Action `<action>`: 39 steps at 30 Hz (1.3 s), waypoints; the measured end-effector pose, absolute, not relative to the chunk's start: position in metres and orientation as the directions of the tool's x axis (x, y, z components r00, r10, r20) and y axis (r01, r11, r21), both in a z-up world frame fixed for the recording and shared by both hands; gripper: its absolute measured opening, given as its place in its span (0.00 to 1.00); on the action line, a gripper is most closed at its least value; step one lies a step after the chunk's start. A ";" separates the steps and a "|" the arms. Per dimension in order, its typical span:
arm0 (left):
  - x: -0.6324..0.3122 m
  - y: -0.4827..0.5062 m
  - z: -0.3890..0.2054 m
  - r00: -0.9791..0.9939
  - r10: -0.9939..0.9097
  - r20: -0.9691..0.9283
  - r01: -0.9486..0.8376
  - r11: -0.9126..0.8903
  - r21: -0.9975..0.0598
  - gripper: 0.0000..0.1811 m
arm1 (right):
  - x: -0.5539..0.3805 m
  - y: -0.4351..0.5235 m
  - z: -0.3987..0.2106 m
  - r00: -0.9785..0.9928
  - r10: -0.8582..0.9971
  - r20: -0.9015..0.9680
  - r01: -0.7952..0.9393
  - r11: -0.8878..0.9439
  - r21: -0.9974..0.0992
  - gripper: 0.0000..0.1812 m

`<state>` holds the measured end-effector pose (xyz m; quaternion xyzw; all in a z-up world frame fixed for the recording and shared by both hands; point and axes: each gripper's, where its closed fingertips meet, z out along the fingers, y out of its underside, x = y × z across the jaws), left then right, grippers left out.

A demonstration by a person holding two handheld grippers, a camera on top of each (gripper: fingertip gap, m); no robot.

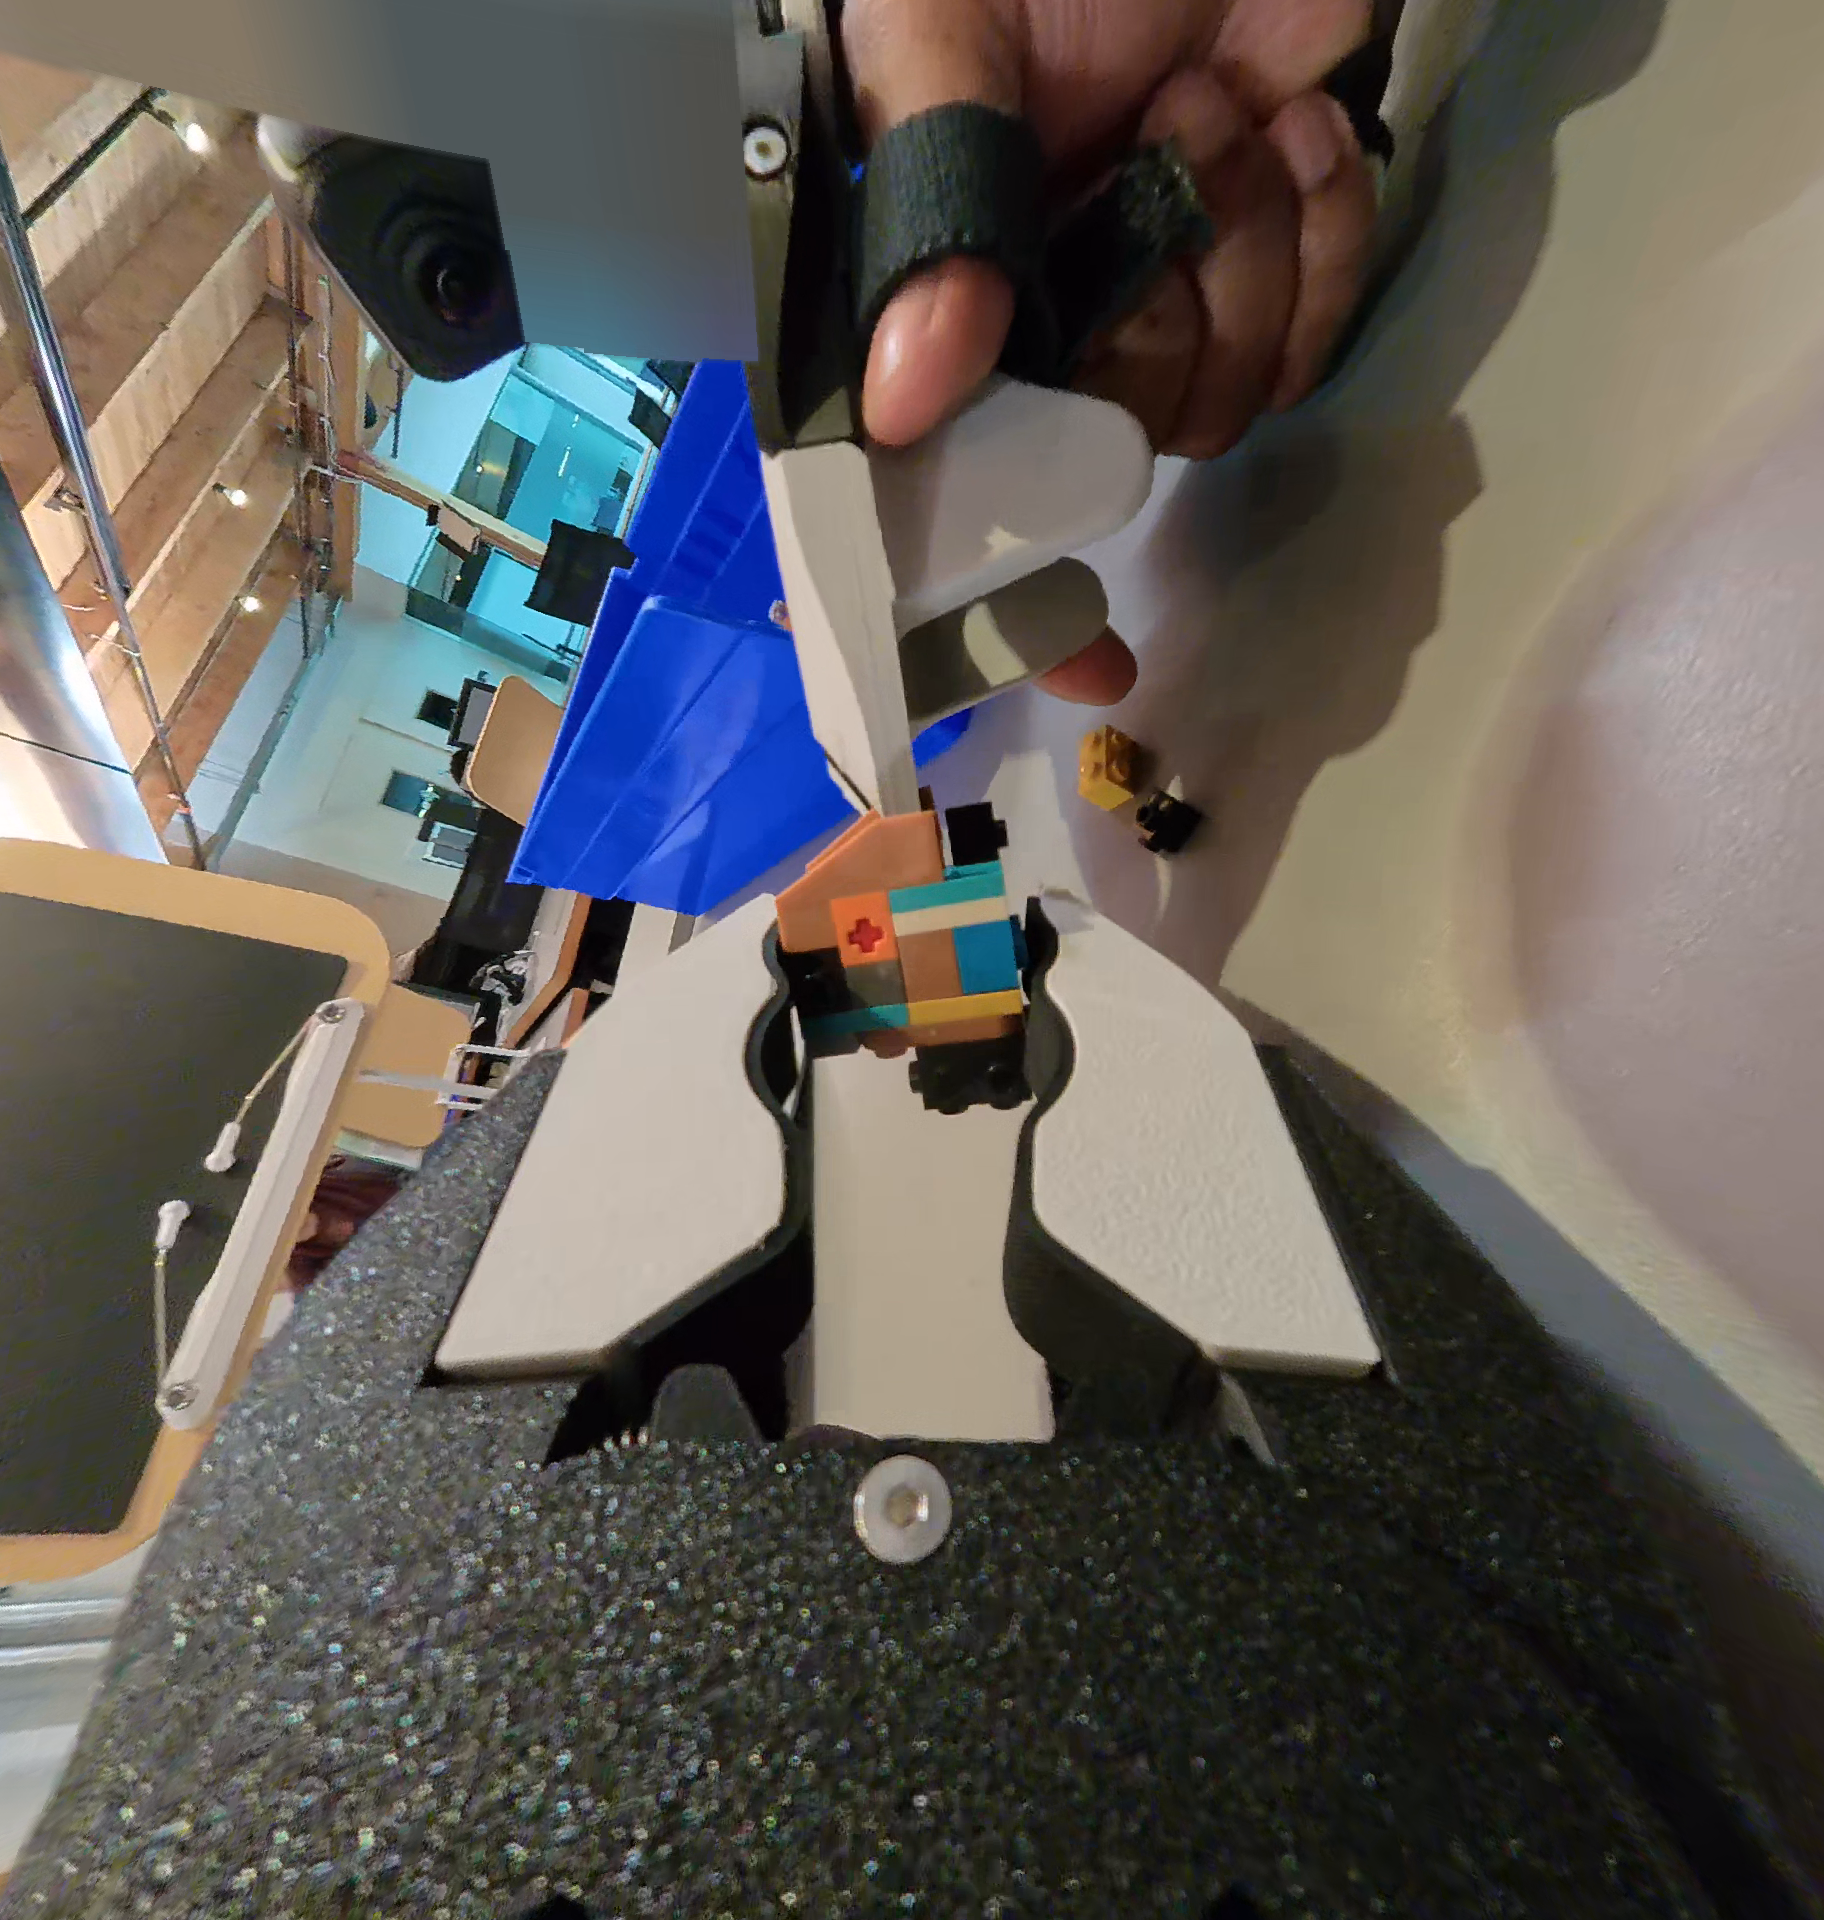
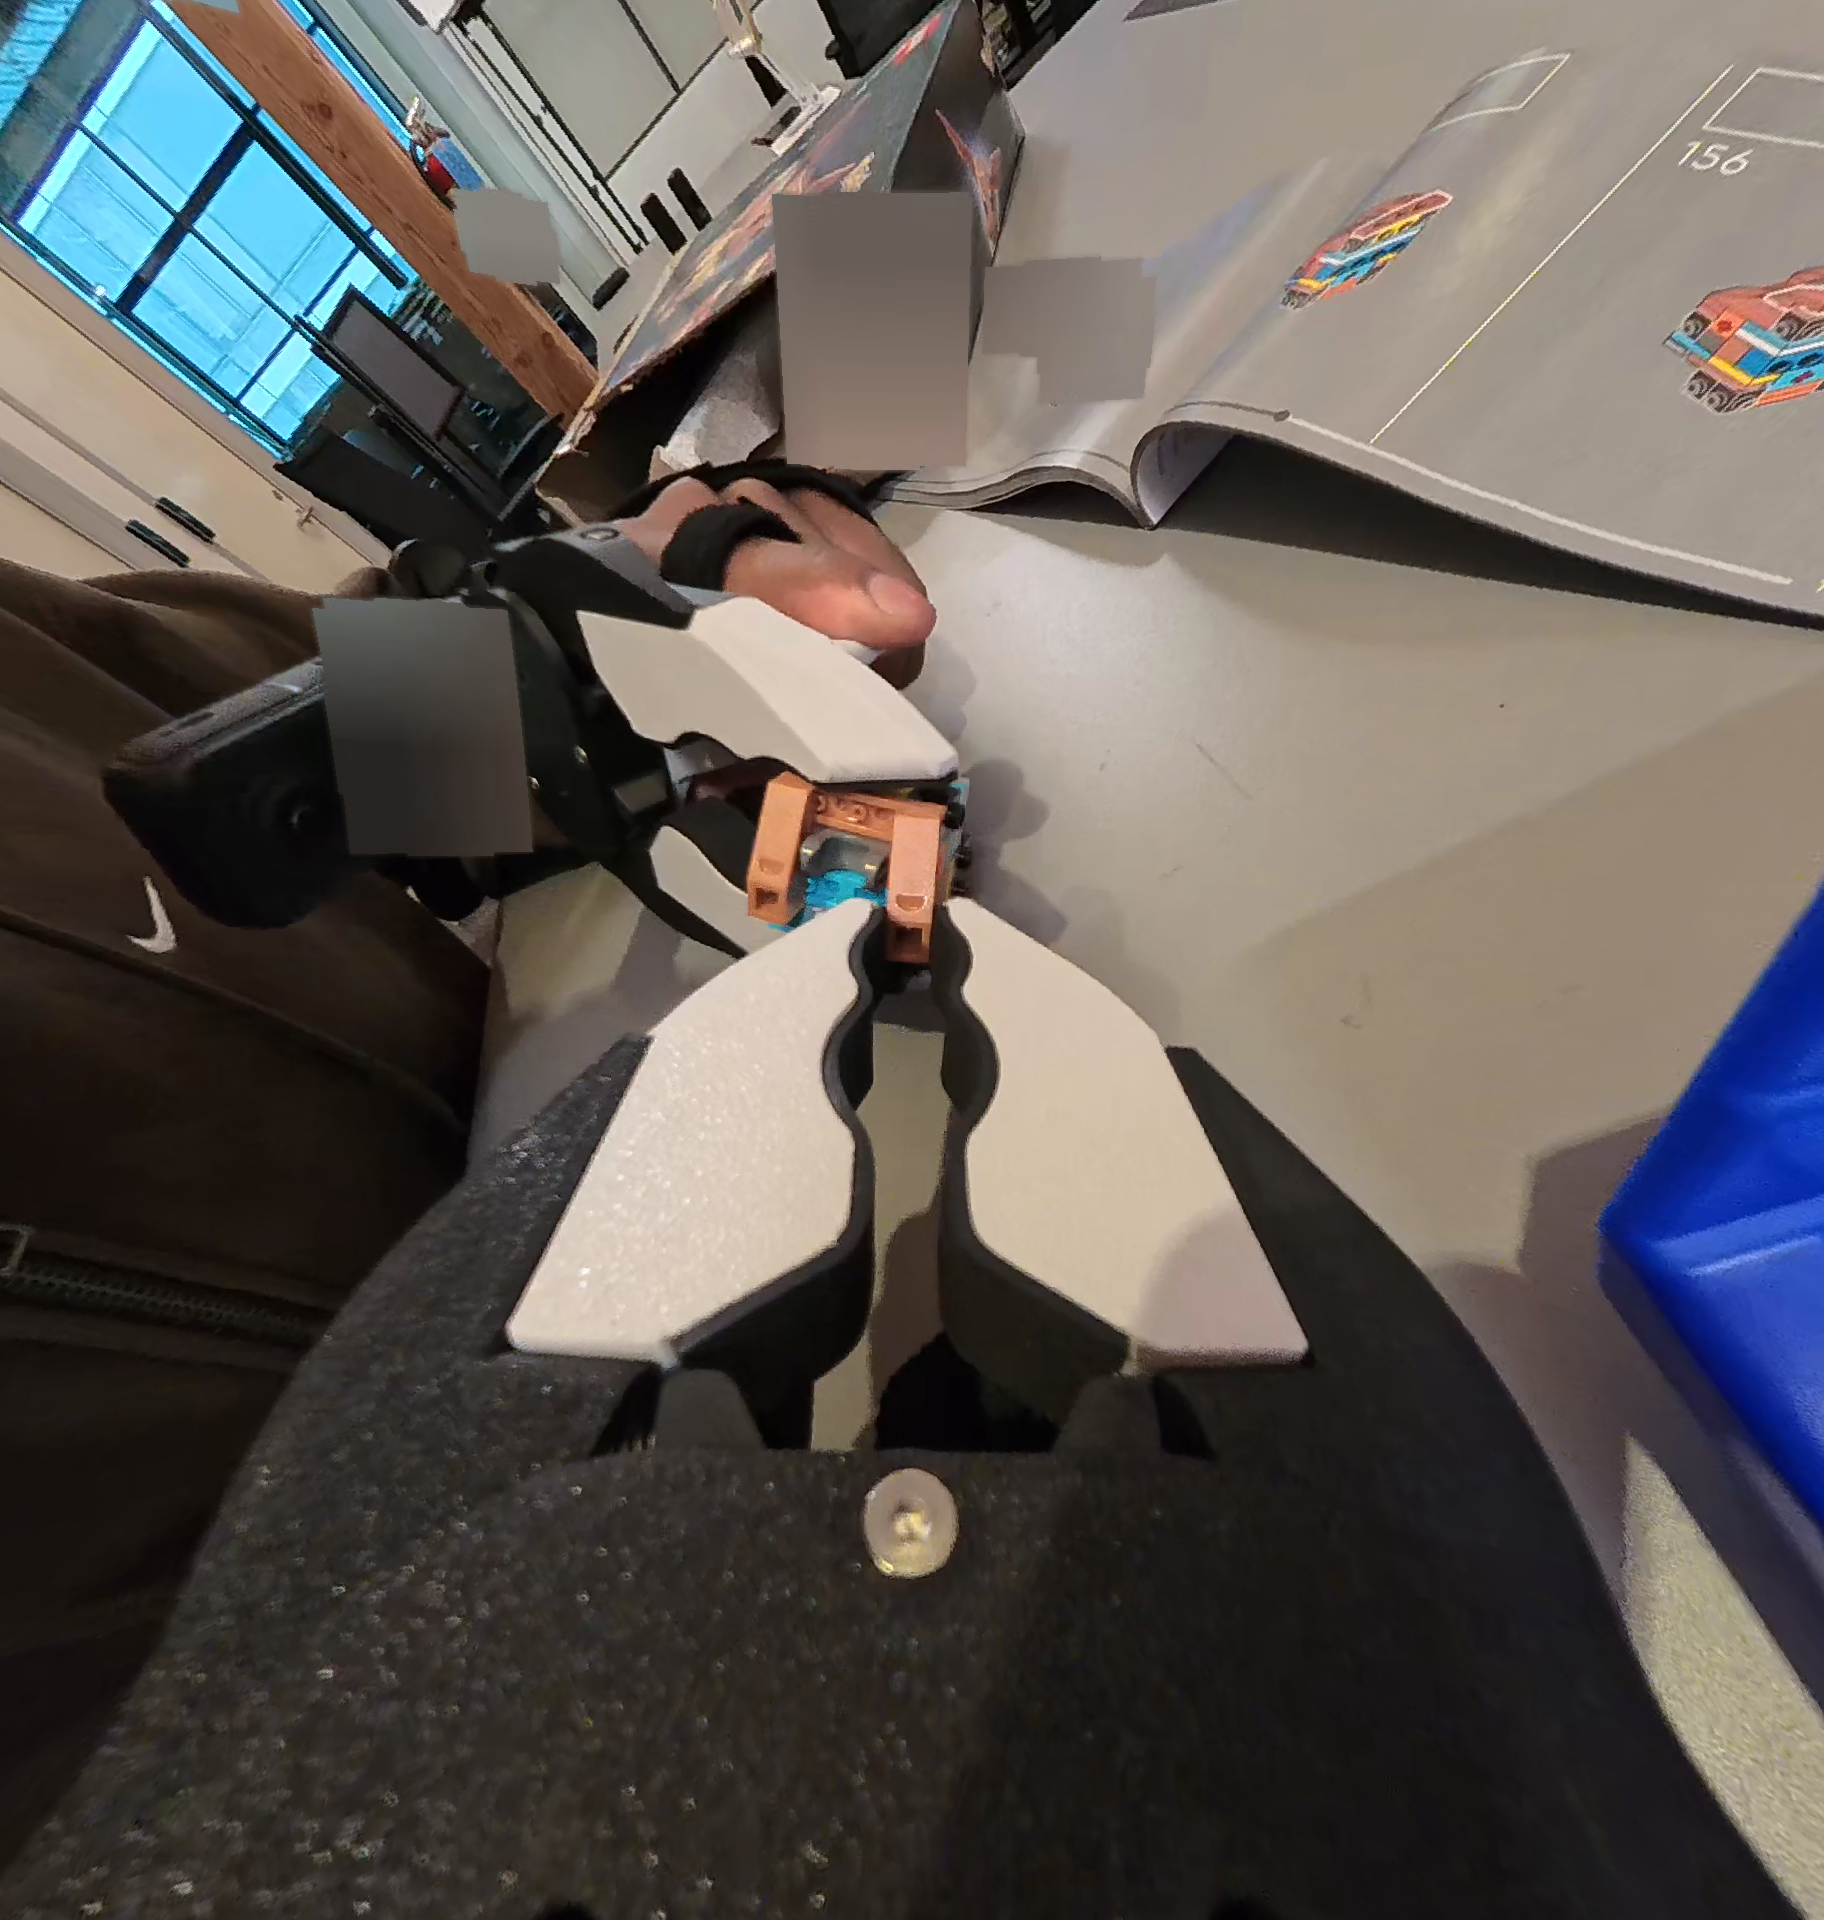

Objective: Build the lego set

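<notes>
The left hand-held gripper point(image 1: 913, 971) has its jaws drawn in narrow around the small brick model point(image 1: 903, 961), a blocky cluster of tan, teal, white, yellow and black, held up off the surface point(image 1: 1510, 727). From twelve o'clock in the left wrist view the right hand-held gripper point(image 1: 903, 800) comes down onto the model's top, with a hand point(image 1: 1095, 208) working its trigger.

In the right wrist view, the right hand-held gripper point(image 2: 908, 935) is pinched nearly closed on one of two tan prongs point(image 2: 910, 888) sticking out of the model point(image 2: 856, 862), while the left hand-held gripper point(image 2: 783, 696) clamps the body from eleven o'clock.

This thing should be light and rigid, but it is only friction-fit, so I judge it fragile at the seams. Smooth plastic faces can slide under a skewed squeeze. The safest hold looks like the flat opposite side walls of the main block, as the left gripper has it. The prong is a thin lever, and twisting could pop it off, so a straight push along the studs seems wiser.

At two o'clock in the left wrist view, a loose yellow brick point(image 1: 1114, 767) and a black brick point(image 1: 1170, 821) wait on the surface. An open instruction booklet point(image 2: 1510, 312) lies at one o'clock in the right wrist view, with a blue bin point(image 2: 1760, 1247) at three o'clock.
</notes>
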<state>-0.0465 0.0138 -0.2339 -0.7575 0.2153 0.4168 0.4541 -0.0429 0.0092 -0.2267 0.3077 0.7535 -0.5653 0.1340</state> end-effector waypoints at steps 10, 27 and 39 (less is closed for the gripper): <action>-0.044 0.016 -0.234 0.495 0.035 -0.868 -0.744 -0.500 -0.444 0.23 | -0.042 0.009 -0.230 -0.776 0.330 -0.537 0.611 0.186 -0.769 0.04; -0.040 0.015 -0.231 0.551 0.051 -0.833 -0.728 -0.458 -0.510 0.23 | -0.040 0.007 -0.229 -0.777 0.307 -0.550 0.615 0.184 -0.766 0.04; -0.036 0.015 -0.232 0.513 0.018 -0.858 -0.763 -0.449 -0.465 0.23 | -0.037 0.006 -0.232 -0.788 0.315 -0.529 0.602 0.219 -0.768 0.04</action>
